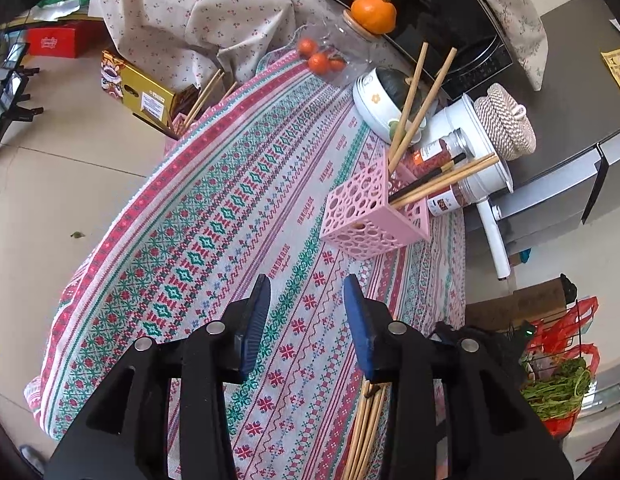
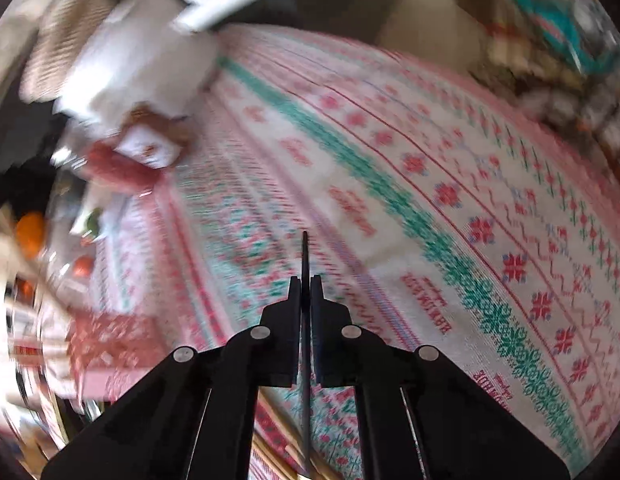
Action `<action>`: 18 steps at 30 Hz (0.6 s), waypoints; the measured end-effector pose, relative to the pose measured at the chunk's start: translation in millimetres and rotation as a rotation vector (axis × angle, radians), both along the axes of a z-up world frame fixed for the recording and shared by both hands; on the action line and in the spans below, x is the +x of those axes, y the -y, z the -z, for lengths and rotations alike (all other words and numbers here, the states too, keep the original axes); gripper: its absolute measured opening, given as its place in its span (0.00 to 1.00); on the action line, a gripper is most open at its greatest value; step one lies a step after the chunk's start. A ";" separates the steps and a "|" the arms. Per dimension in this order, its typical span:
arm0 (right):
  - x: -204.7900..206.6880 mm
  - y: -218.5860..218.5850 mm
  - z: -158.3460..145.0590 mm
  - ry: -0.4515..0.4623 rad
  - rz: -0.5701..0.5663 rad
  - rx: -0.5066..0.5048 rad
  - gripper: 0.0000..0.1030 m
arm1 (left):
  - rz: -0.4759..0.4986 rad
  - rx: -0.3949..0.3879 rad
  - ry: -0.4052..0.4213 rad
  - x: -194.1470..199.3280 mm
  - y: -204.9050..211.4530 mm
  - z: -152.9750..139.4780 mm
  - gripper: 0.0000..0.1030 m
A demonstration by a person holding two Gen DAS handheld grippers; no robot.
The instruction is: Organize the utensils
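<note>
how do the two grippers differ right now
The left gripper stands open with nothing between its blue pads; the right gripper is shut on a thin dark chopstick. The left view is sharp, facing the pink holder; the right view is blurred. Both point down over the patterned tablecloth.

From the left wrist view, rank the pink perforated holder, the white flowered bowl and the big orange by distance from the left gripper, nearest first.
1. Pink perforated holder: just ahead of the left gripper, slightly right, with chopsticks standing in it.
2. White flowered bowl: behind the holder, at the tablecloth's far end.
3. Big orange: farthest, on a jar lid beyond the bowl.
</note>
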State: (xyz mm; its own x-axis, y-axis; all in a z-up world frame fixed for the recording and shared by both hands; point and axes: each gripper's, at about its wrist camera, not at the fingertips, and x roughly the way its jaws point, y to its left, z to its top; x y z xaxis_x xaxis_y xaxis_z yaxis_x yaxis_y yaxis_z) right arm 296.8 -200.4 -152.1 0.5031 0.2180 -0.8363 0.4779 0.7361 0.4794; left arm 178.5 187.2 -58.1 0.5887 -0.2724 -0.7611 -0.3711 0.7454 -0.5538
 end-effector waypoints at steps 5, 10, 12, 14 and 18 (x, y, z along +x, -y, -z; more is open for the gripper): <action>-21.1 -15.7 -46.6 0.171 -0.120 -0.017 0.05 | 0.002 0.009 -0.003 -0.3 1.9 0.5 0.35; -57.5 -37.9 -104.4 0.326 -0.246 -0.105 0.05 | -0.003 0.015 -0.003 -0.7 1.3 0.6 0.35; -67.1 -40.7 -121.6 0.362 -0.274 -0.117 0.05 | -0.008 0.014 -0.006 -1.1 -0.2 1.5 0.35; -74.2 -43.5 -139.1 0.397 -0.293 -0.120 0.05 | -0.007 0.015 -0.006 -1.2 -0.4 1.8 0.35; -72.9 -47.8 -170.9 0.438 -0.324 -0.114 0.05 | -0.005 0.012 -0.010 -0.7 -0.4 2.8 0.35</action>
State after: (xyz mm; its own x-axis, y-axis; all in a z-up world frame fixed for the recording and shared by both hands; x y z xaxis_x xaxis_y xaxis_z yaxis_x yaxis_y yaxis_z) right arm 223.9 -152.6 18.8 0.7312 0.3397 -0.5916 -0.0073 0.8710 0.4912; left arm 177.7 187.6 -60.9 0.5828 -0.2599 -0.7699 -0.3804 0.7500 -0.5411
